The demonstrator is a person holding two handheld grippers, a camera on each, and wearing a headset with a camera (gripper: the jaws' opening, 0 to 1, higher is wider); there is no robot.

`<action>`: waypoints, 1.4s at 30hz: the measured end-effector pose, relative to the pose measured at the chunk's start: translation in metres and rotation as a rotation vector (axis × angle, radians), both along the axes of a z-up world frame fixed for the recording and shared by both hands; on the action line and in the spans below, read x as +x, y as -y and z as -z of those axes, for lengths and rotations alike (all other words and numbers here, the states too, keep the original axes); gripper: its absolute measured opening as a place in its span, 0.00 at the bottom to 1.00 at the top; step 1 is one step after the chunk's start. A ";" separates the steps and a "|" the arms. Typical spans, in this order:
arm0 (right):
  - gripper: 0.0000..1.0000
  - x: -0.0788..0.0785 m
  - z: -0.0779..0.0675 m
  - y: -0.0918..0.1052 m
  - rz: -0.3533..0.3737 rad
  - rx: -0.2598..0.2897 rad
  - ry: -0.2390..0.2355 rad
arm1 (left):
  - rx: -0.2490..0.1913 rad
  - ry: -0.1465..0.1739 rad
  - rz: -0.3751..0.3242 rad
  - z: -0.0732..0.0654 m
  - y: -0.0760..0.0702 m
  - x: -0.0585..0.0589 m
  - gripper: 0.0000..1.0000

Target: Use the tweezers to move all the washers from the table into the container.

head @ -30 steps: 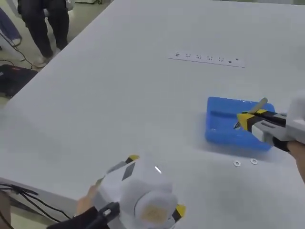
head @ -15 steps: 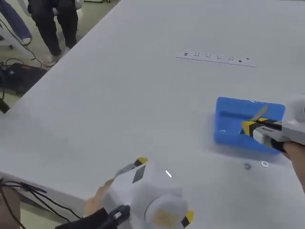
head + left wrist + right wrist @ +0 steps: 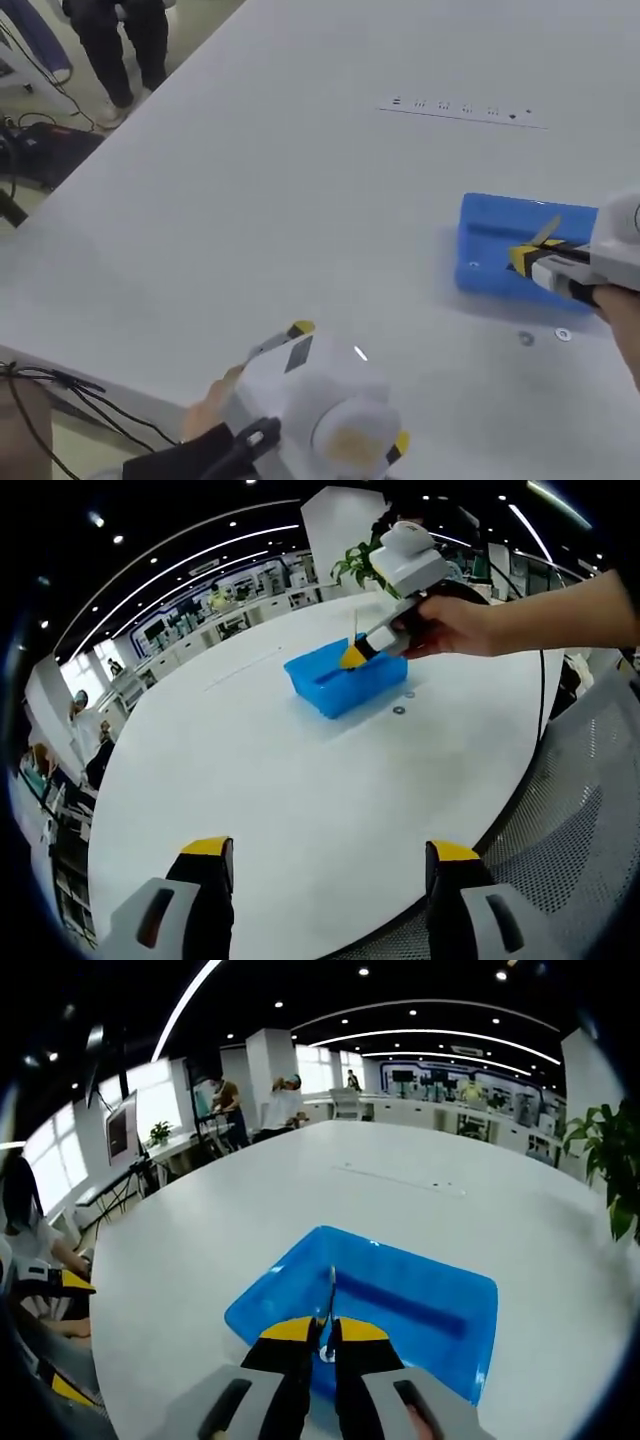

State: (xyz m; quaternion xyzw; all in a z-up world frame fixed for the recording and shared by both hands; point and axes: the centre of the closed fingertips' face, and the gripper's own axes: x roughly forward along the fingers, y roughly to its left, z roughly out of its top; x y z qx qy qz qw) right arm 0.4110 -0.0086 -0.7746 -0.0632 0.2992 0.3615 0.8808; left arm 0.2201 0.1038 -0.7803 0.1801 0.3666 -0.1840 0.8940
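1. Table: left and centre are bare, with a wide free path from the left gripper, jaws spread, to the container.
2. The container's raised walls stand at right. The right gripper, clamped on the tweezers, hangs over it and blocks that side.
3. Two washers lie near the container's front wall, with a narrow gap between.
4. A flat socket strip lies well behind the container.
5. Off the table's left edge: a person's legs and cables.
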 end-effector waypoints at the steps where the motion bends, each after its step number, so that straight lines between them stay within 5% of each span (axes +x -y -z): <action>1: 0.04 -0.001 -0.001 0.001 -0.001 -0.001 0.001 | 0.000 -0.001 0.000 0.000 0.000 0.000 0.80; 12: 0.04 -0.010 -0.044 0.009 0.013 0.055 0.068 | 0.000 0.010 -0.001 -0.002 0.000 0.001 0.80; 17: 0.04 -0.025 -0.068 0.010 0.003 0.097 0.101 | -0.004 0.015 -0.003 -0.003 0.000 0.001 0.80; 22: 0.04 -0.040 -0.077 0.013 0.018 0.128 0.108 | -0.010 0.017 -0.003 -0.003 0.001 0.002 0.81; 28: 0.04 -0.062 -0.059 0.022 0.018 0.088 0.089 | -0.008 0.012 0.003 -0.002 0.001 0.001 0.80; 34: 0.04 -0.071 -0.024 0.036 -0.003 -0.036 0.066 | -0.010 0.011 0.011 -0.003 0.003 0.000 0.81; 42: 0.04 -0.072 -0.002 0.034 -0.002 -0.054 0.034 | 0.004 0.010 0.018 -0.002 0.003 0.000 0.80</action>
